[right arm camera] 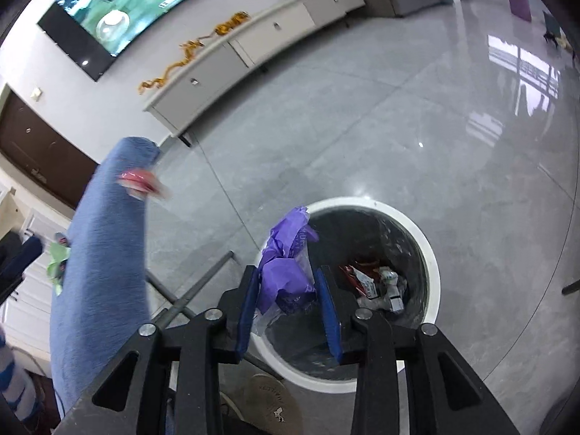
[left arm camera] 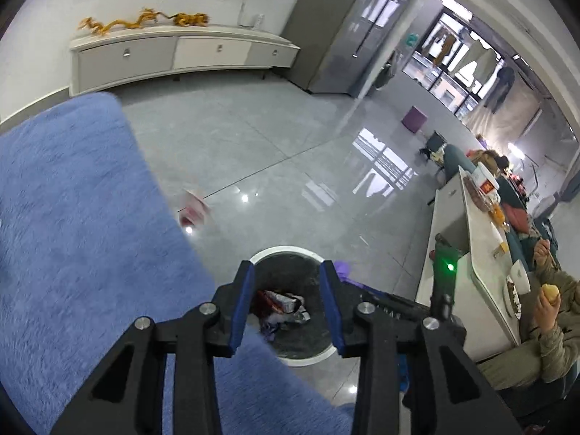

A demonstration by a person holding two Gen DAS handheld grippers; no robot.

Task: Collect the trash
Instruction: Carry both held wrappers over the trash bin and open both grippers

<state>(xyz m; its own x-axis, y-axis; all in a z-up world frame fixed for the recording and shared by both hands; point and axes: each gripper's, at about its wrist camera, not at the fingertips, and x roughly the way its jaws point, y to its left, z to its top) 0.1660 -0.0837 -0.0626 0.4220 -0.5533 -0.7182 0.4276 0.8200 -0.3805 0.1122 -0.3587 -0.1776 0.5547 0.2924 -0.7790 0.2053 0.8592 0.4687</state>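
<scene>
A round white-rimmed bin (left arm camera: 282, 250) with a dark liner stands on the floor below both grippers and holds several crumpled wrappers (left arm camera: 282, 304). My left gripper (left arm camera: 287, 266) hangs open over it, with nothing between its blue pads. In the right wrist view, the right gripper (right arm camera: 286, 271) is over the near rim of the bin (right arm camera: 427, 253). A crumpled purple wrapper (right arm camera: 282, 250) sits loosely between its parted pads. A blurred pink-red wrapper (right arm camera: 139, 183) shows beside the edge of the blue blanket (right arm camera: 98, 253); whether it is in the air I cannot tell.
A fuzzy blue blanket (left arm camera: 72, 217) covers the surface to the left. A white TV cabinet (left arm camera: 174, 58) lines the far wall. At the right a person's sleeve (left arm camera: 543, 344) is by a white table (left arm camera: 453, 253) with food. Grey metal legs (right arm camera: 203, 290) and a shoe (right arm camera: 272, 402) lie near the bin.
</scene>
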